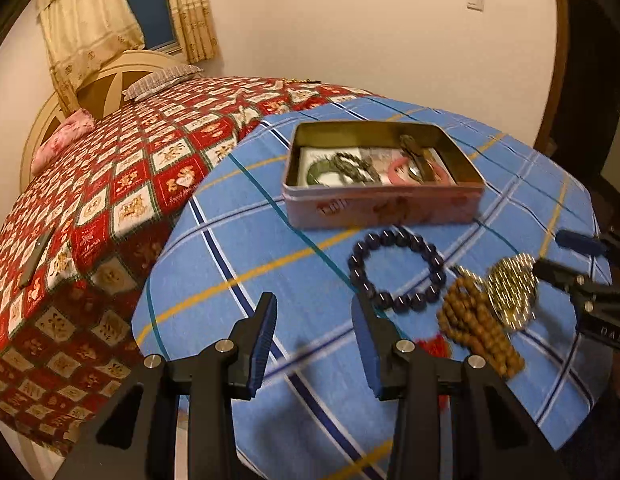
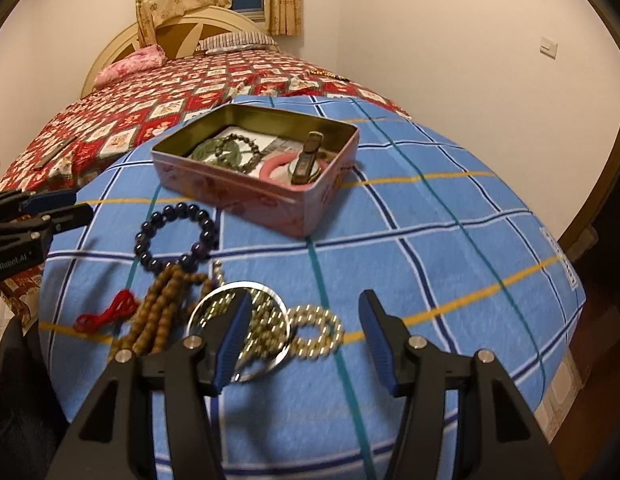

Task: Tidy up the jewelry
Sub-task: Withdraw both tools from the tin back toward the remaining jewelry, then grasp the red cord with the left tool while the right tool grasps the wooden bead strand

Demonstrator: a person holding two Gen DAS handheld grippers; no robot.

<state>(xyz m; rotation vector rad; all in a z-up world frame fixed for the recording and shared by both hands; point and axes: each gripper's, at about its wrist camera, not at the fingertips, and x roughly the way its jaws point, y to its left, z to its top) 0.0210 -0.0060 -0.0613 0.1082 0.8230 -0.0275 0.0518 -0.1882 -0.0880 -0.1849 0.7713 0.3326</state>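
An open pink tin box (image 1: 384,202) (image 2: 266,200) stands on the blue checked cloth and holds several bracelets, among them a green one, a dark beaded one and a pink ring. In front of it lie a dark purple bead bracelet (image 1: 396,270) (image 2: 176,236), a brown wooden bead string (image 1: 476,322) (image 2: 162,308) with a red tassel (image 2: 108,314), and a gold bead bracelet (image 1: 512,290) (image 2: 314,332) beside a round silver-rimmed piece (image 2: 238,336). My left gripper (image 1: 314,336) is open and empty, just before the purple bracelet. My right gripper (image 2: 306,332) is open, its jaws standing around the gold bracelet.
The cloth (image 2: 430,240) covers the foot of a bed with a red patterned quilt (image 1: 110,200). A dark flat object (image 1: 36,256) lies on the quilt. Pillows, a headboard and a curtained window are at the back. The cloth drops off at its front and right edges.
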